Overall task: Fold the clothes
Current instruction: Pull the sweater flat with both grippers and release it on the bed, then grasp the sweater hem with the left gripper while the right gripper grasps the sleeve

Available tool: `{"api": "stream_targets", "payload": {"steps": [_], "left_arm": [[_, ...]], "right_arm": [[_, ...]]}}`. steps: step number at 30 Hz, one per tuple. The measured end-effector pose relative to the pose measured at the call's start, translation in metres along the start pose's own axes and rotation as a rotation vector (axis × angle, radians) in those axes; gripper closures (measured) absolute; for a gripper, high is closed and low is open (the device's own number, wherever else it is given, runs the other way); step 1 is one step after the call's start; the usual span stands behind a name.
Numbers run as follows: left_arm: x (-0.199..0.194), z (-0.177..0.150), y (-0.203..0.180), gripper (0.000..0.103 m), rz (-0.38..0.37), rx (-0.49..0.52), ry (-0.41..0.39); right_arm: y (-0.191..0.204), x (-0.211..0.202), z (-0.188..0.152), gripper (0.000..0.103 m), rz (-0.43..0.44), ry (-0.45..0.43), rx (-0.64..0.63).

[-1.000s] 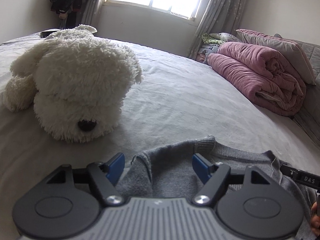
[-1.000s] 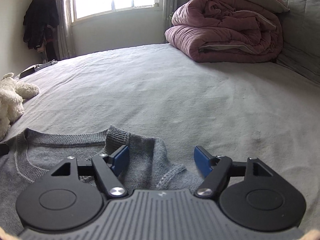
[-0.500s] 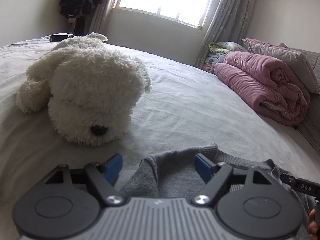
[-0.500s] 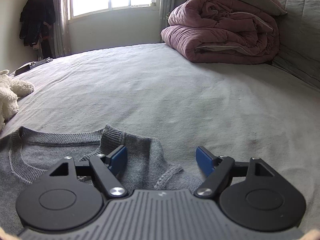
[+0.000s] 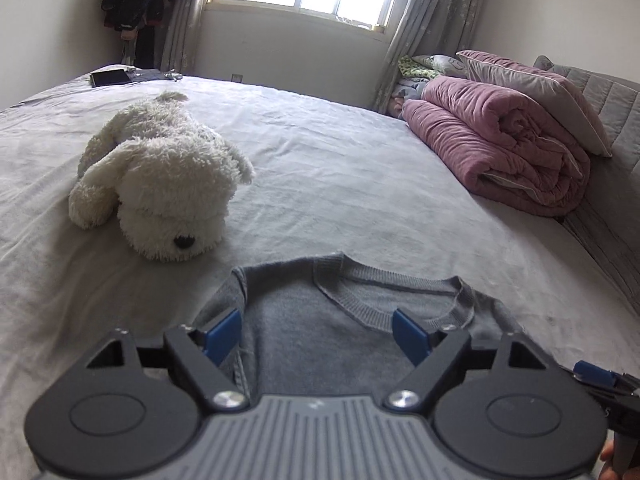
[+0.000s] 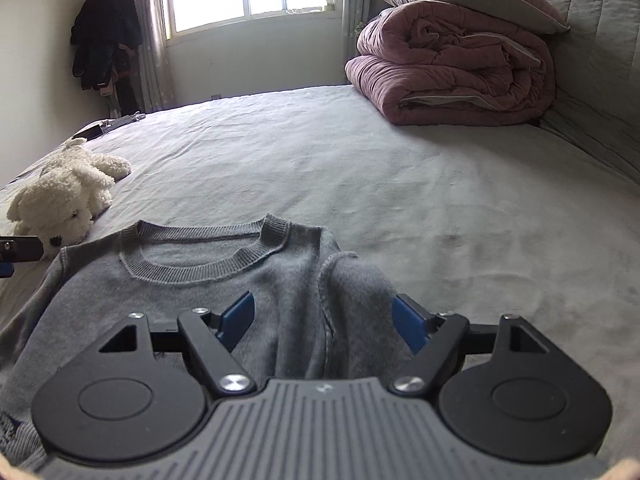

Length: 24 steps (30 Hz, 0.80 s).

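Note:
A grey knit sweater lies on the bed with its round collar toward the window. My left gripper is open and hangs above its left shoulder, jaws wide apart. In the right wrist view the sweater lies flat, its right sleeve humped up. My right gripper is open above that right shoulder, the sleeve hump between its blue fingers. Neither gripper holds cloth.
A white plush dog lies left of the sweater and also shows in the right wrist view. A folded pink quilt and a pillow sit by the headboard. A phone lies at the far corner.
Both grippers have lifted and drawn back from the sweater's shoulders. The sweater now lies flat with the whole collar in view. The jaws stay open.

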<state>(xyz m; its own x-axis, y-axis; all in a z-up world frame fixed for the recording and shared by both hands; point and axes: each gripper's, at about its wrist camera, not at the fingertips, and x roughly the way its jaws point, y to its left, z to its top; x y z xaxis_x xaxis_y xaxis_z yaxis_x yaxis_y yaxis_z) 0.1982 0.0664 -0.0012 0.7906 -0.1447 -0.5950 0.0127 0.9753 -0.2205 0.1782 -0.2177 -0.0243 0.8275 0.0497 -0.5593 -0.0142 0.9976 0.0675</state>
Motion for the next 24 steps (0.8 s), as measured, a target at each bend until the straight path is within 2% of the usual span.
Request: {"api": "stream_targets", "payload": {"steps": [5,8,12,17,22,24], "left_arm": [[-0.035,-0.017,-0.004,0.015,0.055,0.045,0.042],[-0.048,-0.034,0.001,0.014,0.074,0.036,0.096],[-0.063,-0.058,0.008,0.014,0.065,0.006,0.156],[-0.076,-0.084,0.004,0.014,0.081,0.036,0.225],[-0.094,-0.108,0.009,0.014,0.054,0.025,0.225],[-0.096,-0.118,0.013,0.014,0.067,0.026,0.227]], "right_arm": [[-0.013,-0.041,-0.003,0.024,-0.012,0.017,-0.004],[-0.017,-0.06,-0.013,0.024,-0.024,0.044,-0.023],[-0.015,-0.07,-0.031,0.024,-0.01,0.106,-0.008],[-0.011,-0.081,-0.055,0.024,0.014,0.187,0.015],[-0.011,-0.094,-0.067,0.024,0.068,0.227,0.067],[-0.013,-0.097,-0.073,0.024,0.082,0.229,0.095]]}}
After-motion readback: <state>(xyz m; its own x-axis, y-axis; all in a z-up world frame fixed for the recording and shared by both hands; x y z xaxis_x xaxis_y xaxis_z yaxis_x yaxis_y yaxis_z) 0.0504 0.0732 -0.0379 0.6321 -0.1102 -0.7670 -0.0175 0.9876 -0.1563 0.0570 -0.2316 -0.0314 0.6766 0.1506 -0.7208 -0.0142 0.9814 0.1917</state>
